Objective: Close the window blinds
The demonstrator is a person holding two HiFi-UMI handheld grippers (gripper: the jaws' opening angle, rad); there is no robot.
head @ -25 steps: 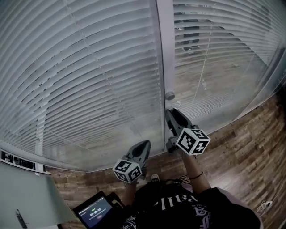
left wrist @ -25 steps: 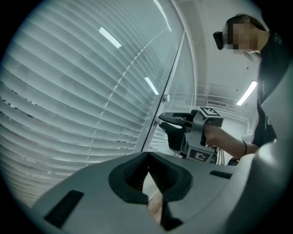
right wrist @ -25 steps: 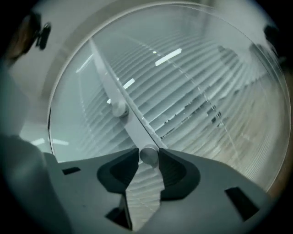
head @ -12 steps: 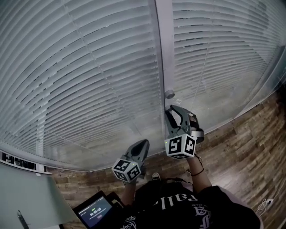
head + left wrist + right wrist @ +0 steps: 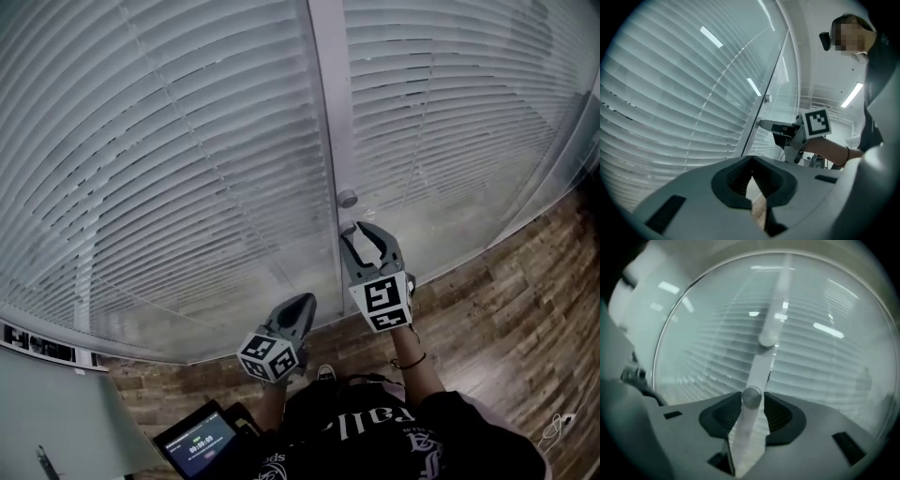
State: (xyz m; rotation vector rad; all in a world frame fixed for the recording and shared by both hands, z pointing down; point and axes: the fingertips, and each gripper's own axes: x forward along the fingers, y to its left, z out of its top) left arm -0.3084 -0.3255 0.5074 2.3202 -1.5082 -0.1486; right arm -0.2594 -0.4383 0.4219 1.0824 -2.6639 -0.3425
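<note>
The right gripper [image 5: 362, 232] has rolled since a second ago, and the blinds [image 5: 178, 159] have tilted nearly flat, hiding the outside. Its jaws pinch a small knob [image 5: 751, 397] on the window post [image 5: 328, 103] between the blinds. The left gripper [image 5: 300, 305] hangs lower, jaws together, empty.

the window blinds [image 5: 178, 159] are white horizontal slats behind glass, in two panels either side of a pale upright post [image 5: 326, 112]. the slats are tilted almost flat, with thin dark slits between some. a small round metal knob [image 5: 751, 397] on the post sits between the pads of the right gripper [image 5: 752, 400], touching both, and a second round knob [image 5: 348, 199] shows just above it.
</note>
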